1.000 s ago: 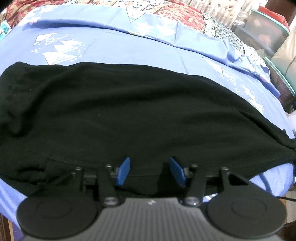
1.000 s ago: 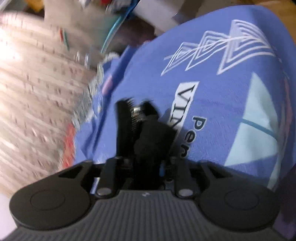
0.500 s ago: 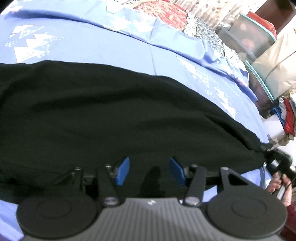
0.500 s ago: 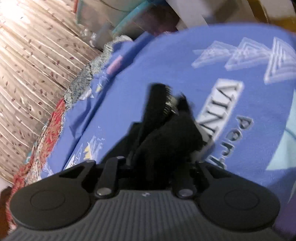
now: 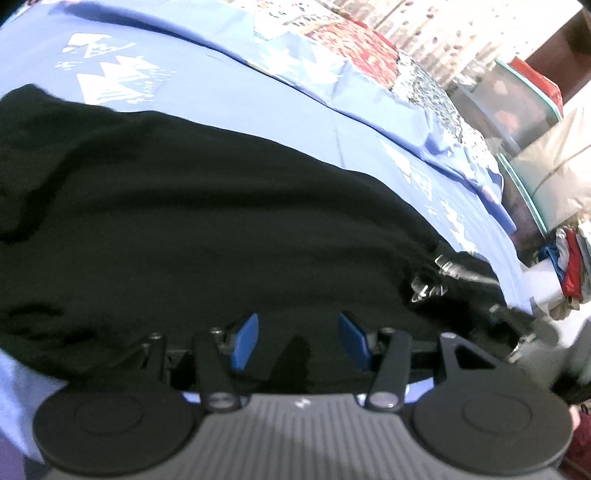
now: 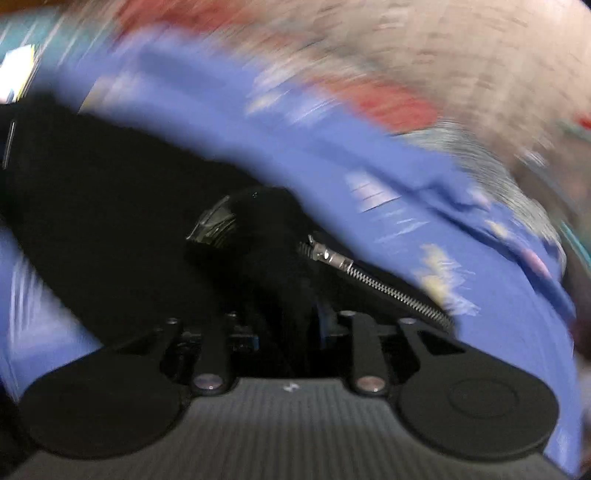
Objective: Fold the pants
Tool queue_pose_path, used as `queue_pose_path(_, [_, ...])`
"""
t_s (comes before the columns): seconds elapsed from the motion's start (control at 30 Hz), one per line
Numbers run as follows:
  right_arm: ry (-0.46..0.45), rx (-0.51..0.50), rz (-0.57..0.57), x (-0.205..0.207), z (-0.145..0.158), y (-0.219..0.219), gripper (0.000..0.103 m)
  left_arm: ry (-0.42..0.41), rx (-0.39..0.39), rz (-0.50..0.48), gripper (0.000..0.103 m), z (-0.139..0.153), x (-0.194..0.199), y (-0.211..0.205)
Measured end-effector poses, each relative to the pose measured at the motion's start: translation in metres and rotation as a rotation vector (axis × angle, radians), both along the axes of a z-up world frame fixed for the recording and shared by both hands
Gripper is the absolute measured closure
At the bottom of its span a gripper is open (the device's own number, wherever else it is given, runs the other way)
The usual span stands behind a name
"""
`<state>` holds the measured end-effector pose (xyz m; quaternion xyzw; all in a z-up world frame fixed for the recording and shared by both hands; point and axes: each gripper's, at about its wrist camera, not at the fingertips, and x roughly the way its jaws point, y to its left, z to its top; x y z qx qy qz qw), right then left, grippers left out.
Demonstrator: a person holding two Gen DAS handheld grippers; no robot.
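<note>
On the bed (image 5: 229, 85), covered by a blue sheet printed with white geometric shapes, the black pants (image 5: 192, 229) lie spread across most of the left wrist view, reaching from the left edge towards the lower right. Beyond the sheet, at the far side, a red patterned cover (image 5: 354, 48) shows, with a pale curtain (image 5: 443, 33) behind it. To the right of the bed stand clear storage boxes (image 5: 517, 107) with teal rims, and lower down a small stack of folded clothes (image 5: 569, 262) in red, white and blue.

The left gripper (image 5: 298, 341) hangs just over the near edge of the pants, its blue fingers (image 5: 244, 341) set moderately apart with only dark cloth beneath them; nothing is pinched between them. At the right end of the garment a silver zipper (image 5: 448, 267) glints where the cloth is bunched, and the right gripper (image 5: 517, 325) appears there as a blurred dark shape.

The right wrist view is heavily smeared by motion. In it the right gripper (image 6: 286, 332) has a thick fold of the black pants (image 6: 110, 192) bunched between its fingers, which are largely hidden by the cloth; the jaws are opening, with the fabric still filling the gap. The zipper (image 6: 380, 282) runs in a silver line from the bunch down to the right, lying over the blue sheet (image 6: 480, 295).
</note>
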<state>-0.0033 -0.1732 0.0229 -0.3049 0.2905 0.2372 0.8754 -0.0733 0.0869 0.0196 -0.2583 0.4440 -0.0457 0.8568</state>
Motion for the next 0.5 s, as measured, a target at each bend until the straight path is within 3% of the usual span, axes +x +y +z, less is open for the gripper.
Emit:
queue_pose_path(0.03, [-0.047, -0.062, 0.015, -0.008, -0.006, 0.005, 0.067, -0.007, -0.003, 0.005, 0.054, 0.001, -0.005, 0.006])
queue_pose_path(0.1, [-0.08, -0.08, 0.031, -0.016, 0.002, 0.002, 0.053, -0.021, -0.014, 0.011, 0.054, 0.003, -0.012, 0.015])
queue_pose_path(0.13, [-0.064, -0.045, 0.031, -0.017, 0.012, -0.005, 0.042, -0.03, -0.022, 0.015, 0.053, 0.004, -0.016, 0.021])
queue_pose_path(0.2, [-0.031, 0.061, 0.036, -0.022, 0.035, -0.018, 0.037, -0.043, -0.038, 0.025, 0.053, 0.005, -0.022, 0.03])
queue_pose_path(0.3, [0.048, 0.268, 0.039, -0.018, 0.061, -0.034, 0.039, -0.059, -0.06, 0.049, 0.052, 0.006, -0.03, 0.04])
queue_pose_path(0.33, [0.081, 0.354, 0.019, -0.02, 0.066, -0.039, 0.044, -0.063, -0.068, 0.058, 0.052, 0.006, -0.033, 0.043])
queue_pose_path(0.37, [0.107, 0.427, -0.011, -0.016, 0.069, -0.037, 0.057, -0.067, -0.072, 0.065, 0.052, 0.007, -0.034, 0.045])
queue_pose_path(0.4, [0.135, 0.494, -0.051, -0.011, 0.069, -0.042, 0.064, -0.072, -0.073, 0.071, 0.052, 0.009, -0.037, 0.048])
queue_pose_path(0.43, [0.162, 0.545, -0.101, -0.003, 0.066, -0.043, 0.071, -0.076, -0.071, 0.078, 0.052, 0.01, -0.039, 0.051])
queue_pose_path(0.5, [0.196, 0.565, -0.192, 0.016, 0.051, -0.039, 0.072, -0.092, -0.066, 0.1, 0.052, 0.016, -0.045, 0.06])
